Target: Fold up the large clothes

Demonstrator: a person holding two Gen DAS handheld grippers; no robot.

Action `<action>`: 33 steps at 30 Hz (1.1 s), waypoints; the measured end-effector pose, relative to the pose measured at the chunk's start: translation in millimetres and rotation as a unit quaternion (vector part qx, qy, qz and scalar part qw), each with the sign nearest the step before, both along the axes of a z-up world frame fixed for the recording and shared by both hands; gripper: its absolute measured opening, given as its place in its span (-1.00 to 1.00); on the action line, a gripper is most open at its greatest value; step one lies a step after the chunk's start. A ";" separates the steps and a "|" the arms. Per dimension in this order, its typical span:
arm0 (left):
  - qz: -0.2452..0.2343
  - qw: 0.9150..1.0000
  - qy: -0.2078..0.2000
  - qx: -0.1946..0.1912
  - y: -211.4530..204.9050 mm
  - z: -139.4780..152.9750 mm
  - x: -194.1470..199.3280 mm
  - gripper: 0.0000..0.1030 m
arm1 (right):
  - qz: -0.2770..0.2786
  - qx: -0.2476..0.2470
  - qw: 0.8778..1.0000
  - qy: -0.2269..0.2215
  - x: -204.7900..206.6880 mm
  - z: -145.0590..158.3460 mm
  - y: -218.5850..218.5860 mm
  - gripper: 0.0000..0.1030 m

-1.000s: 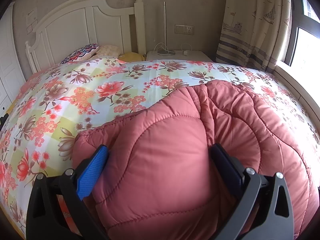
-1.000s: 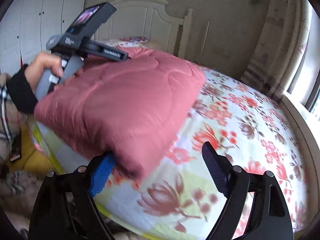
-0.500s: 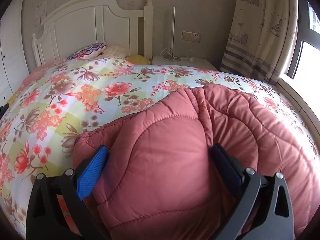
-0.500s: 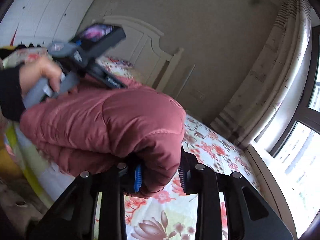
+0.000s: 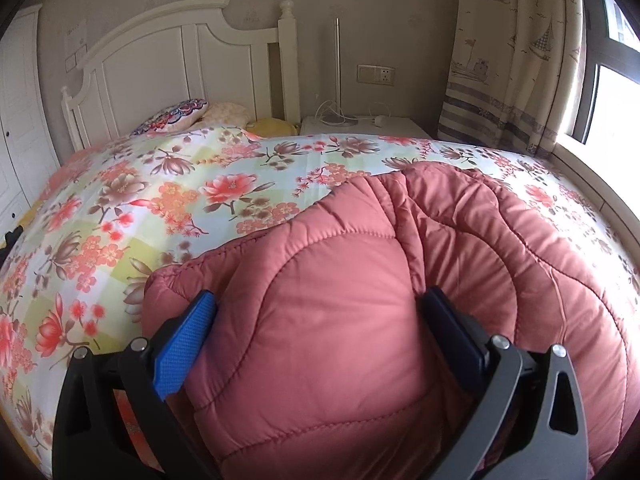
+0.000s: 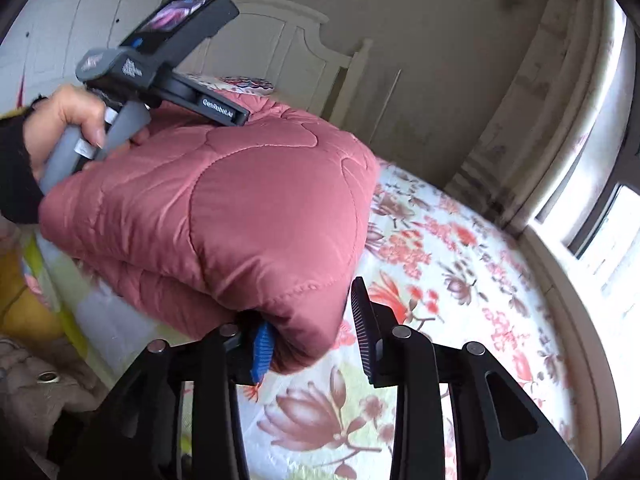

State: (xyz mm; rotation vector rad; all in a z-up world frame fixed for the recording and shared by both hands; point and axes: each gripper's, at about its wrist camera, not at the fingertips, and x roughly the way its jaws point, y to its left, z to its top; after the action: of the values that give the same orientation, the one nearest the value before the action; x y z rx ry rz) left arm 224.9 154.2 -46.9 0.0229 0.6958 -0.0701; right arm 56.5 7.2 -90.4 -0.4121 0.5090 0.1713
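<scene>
A folded pink quilted jacket [image 5: 360,320] lies as a thick bundle on the flowered bed [image 5: 160,208]. My left gripper [image 5: 320,332] has its fingers wide apart around one end of the bundle, and the padding fills the gap between them. My right gripper [image 6: 312,332] is at the other end; the corner of the jacket [image 6: 248,216] sits between its fingers, against the blue pad [image 6: 262,352], with a small gap to the right pad. The left hand-held gripper also shows in the right wrist view [image 6: 160,68], on top of the bundle.
A white headboard [image 5: 180,68] and pillows [image 5: 176,116] are at the far end of the bed. A nightstand [image 5: 360,126] with cables, a curtain [image 5: 516,56] and a window [image 5: 616,92] stand to the right. White wardrobe doors [image 6: 72,20] are on the left.
My right gripper closed on the jacket's corner half a second ago and has now opened partly. The bundle has come down closer to the bed. My left gripper stays around its end.
</scene>
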 end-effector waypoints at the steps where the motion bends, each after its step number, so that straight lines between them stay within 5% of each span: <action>1: 0.000 1.000 0.001 -0.004 1.4 -0.1 0.3 0.96 | 0.012 0.004 1.000 -0.004 -2.0 4.2 -5.2 -0.42; 9: 0.000 1.000 0.001 -0.003 0.7 -0.3 0.1 0.96 | 0.070 0.102 0.988 -0.095 -38.3 55.9 -14.0 -0.34; 11: 0.000 1.000 0.001 -0.002 0.7 -0.2 -0.1 0.96 | 0.075 0.103 0.985 -0.119 -31.3 64.2 -1.9 -0.15; 13: 0.000 1.000 0.001 -0.003 0.8 -0.2 -0.1 0.96 | 0.066 0.094 0.984 -0.136 -19.7 66.2 6.7 0.61; 14: 0.000 1.000 0.001 -0.003 0.6 -0.2 -0.2 0.96 | 0.064 0.092 0.983 -0.142 -15.2 63.6 12.1 0.67; 16: -0.001 1.000 0.001 -0.006 0.7 -0.2 -0.3 0.96 | 0.057 0.075 0.991 -0.098 8.1 49.3 18.8 0.67; 18: -0.015 1.000 -0.003 -0.022 2.2 0.6 -1.9 0.96 | 0.051 0.046 0.997 0.019 45.1 8.4 26.7 0.70; 19: -0.016 1.000 -0.002 -0.021 1.8 -0.2 -2.0 0.96 | 0.048 0.028 0.998 0.028 50.4 -10.5 28.1 0.85; 25: -0.012 1.000 0.002 -0.021 2.5 -1.6 -0.8 0.96 | 0.048 -0.005 0.999 0.021 41.3 5.6 35.8 0.70; 33: -0.013 1.000 0.002 -0.025 4.2 -1.5 -0.1 0.96 | 0.074 0.058 0.992 -0.084 16.2 57.8 45.7 0.49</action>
State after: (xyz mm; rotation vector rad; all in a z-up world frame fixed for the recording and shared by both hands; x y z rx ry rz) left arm 224.9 158.4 -48.3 -0.0166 0.6980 -0.1123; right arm 72.7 52.9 -32.5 -0.3465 0.3009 0.3061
